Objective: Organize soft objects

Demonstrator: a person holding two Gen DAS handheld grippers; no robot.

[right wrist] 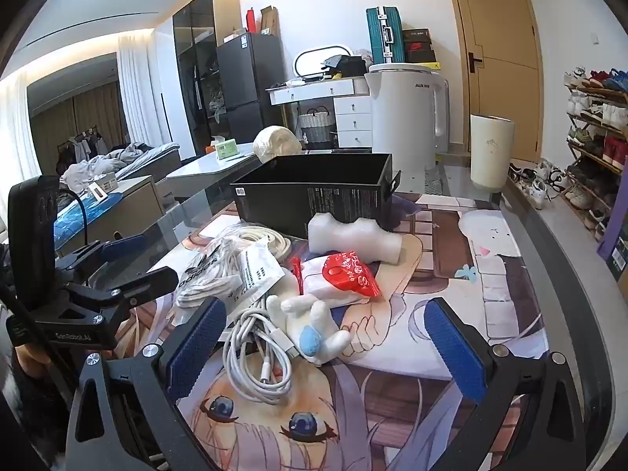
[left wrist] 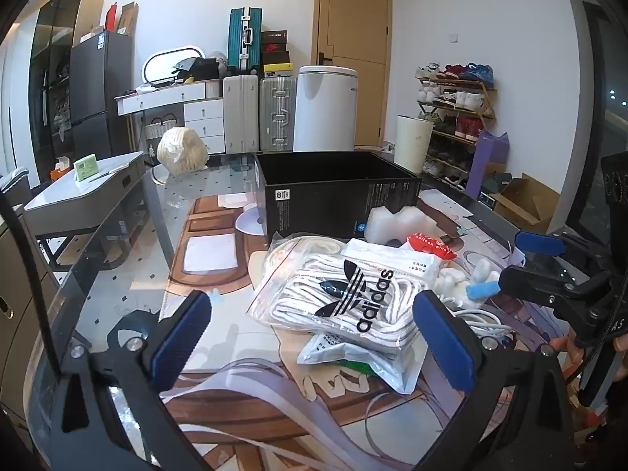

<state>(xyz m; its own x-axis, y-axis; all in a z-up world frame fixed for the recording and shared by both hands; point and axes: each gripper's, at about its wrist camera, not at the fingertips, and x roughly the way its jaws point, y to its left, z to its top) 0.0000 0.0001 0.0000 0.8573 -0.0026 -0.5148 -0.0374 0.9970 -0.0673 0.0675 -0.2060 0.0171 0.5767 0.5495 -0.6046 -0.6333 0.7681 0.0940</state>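
Left wrist view, one black box [left wrist: 337,196], two tools [left wrist: 314,337] agape

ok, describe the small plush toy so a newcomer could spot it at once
Start at the open black cardboard box on the glass table. In front of it lies a pile of soft items; at its near edge, the small white plush toy rests beside the coiled white cable. Only it has a blue patch.

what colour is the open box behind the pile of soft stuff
Black, with small white print on its side. The box shows best in the left wrist view.
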